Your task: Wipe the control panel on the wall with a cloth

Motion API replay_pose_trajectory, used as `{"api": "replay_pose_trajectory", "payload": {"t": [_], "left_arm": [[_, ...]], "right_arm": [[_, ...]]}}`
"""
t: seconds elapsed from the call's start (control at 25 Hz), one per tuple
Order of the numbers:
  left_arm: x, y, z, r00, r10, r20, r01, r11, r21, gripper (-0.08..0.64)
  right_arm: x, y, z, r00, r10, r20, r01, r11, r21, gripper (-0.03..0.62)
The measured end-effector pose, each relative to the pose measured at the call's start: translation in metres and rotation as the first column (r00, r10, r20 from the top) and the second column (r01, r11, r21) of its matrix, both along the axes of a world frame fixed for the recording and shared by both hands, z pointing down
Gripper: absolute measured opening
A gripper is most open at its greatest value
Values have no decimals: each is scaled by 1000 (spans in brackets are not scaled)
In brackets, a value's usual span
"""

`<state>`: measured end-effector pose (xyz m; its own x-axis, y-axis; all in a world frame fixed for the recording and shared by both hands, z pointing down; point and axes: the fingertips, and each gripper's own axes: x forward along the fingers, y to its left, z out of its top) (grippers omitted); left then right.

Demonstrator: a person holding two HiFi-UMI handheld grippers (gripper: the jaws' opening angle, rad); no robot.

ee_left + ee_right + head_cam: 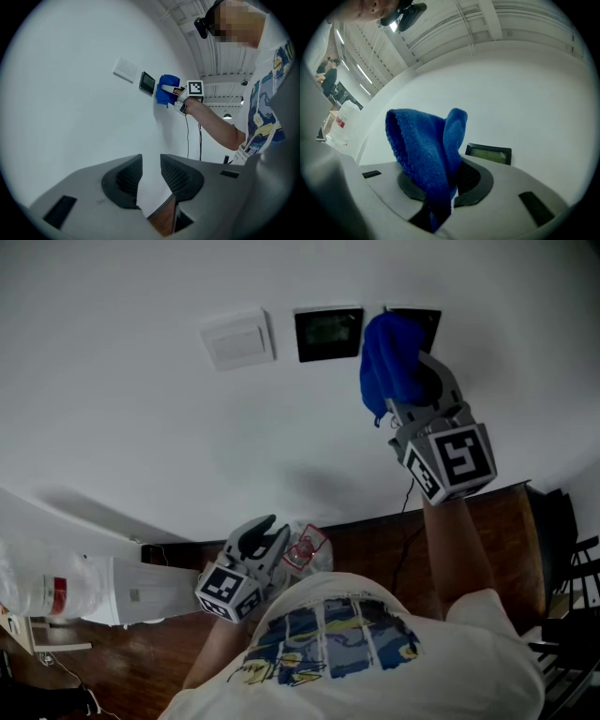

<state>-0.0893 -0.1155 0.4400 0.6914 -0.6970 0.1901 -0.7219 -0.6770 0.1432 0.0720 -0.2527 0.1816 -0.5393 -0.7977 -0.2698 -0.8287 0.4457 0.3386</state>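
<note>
Three plates sit on the white wall: a white switch plate (236,337), a black control panel (328,333) and a second dark panel (419,321), half covered by a blue cloth (392,362). My right gripper (414,395) is raised to the wall, shut on the cloth, which bunches out past its fingers against that second panel. In the right gripper view the cloth (424,150) fills the jaws of the right gripper (445,173), with a panel (488,153) just right of it. My left gripper (261,538) hangs low, slightly open and empty; its own view shows its pads (125,180) narrowly apart.
A white cylinder with a red label (103,592) lies at lower left on the brown wooden floor (478,540). A crumpled plastic bag (306,549) is by the left gripper. A black cable (405,512) hangs down the wall. Dark furniture (570,549) stands at right.
</note>
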Motion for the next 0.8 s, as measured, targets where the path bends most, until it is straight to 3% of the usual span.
{"api": "replay_pose_trajectory", "payload": {"t": [0.24, 0.48, 0.8], "left_arm": [[5, 0, -2, 1000, 10, -2, -10, 1000, 4, 97], [14, -5, -3, 1000, 26, 10, -26, 1000, -1, 97], [30, -15, -27, 999, 27, 26, -28, 999, 38, 97]], "right_arm": [[6, 55, 37, 999, -42, -9, 41, 997, -66, 92], [28, 103, 85, 998, -48, 37, 53, 985, -165, 92], [50, 128, 109, 997, -38, 62, 50, 976, -210, 91]]}}
